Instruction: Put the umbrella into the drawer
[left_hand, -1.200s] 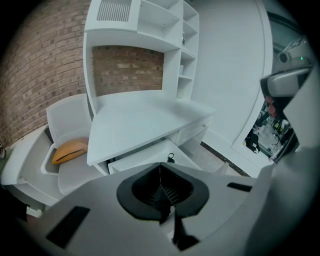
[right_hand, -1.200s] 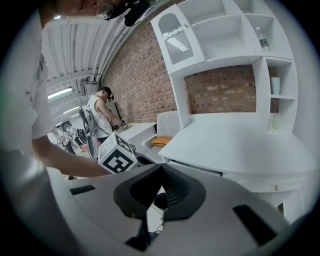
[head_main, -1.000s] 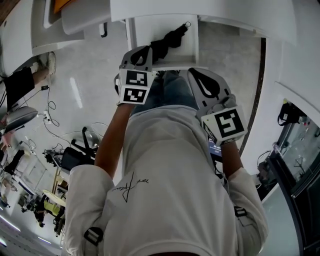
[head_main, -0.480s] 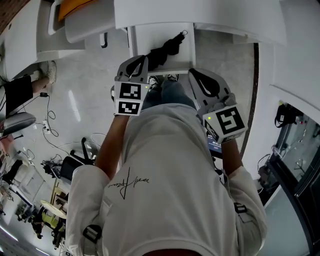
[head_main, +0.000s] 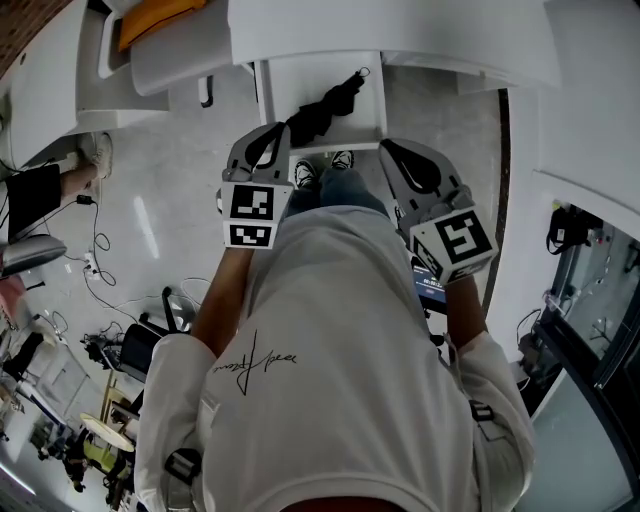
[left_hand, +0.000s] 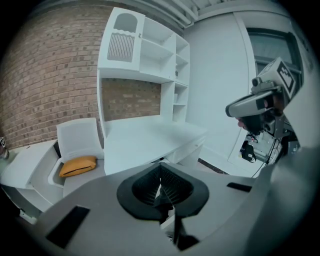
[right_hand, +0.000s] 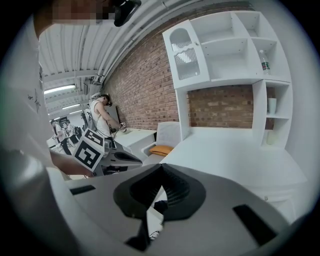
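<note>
Lying in the open drawer (head_main: 292, 80), the black umbrella (head_main: 325, 102) looks stowed; left gripper (head_main: 268, 140) and right gripper (head_main: 405, 160) are both clenched empty, apart from it; pushing the drawer shut probably comes next

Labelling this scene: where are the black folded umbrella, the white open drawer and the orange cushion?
Black folded umbrella (head_main: 328, 103), head view, middle of its canopy.
White open drawer (head_main: 290, 85), head view, bare floor beside the umbrella.
Orange cushion (left_hand: 77, 166), left gripper view, centre of its top.
</note>
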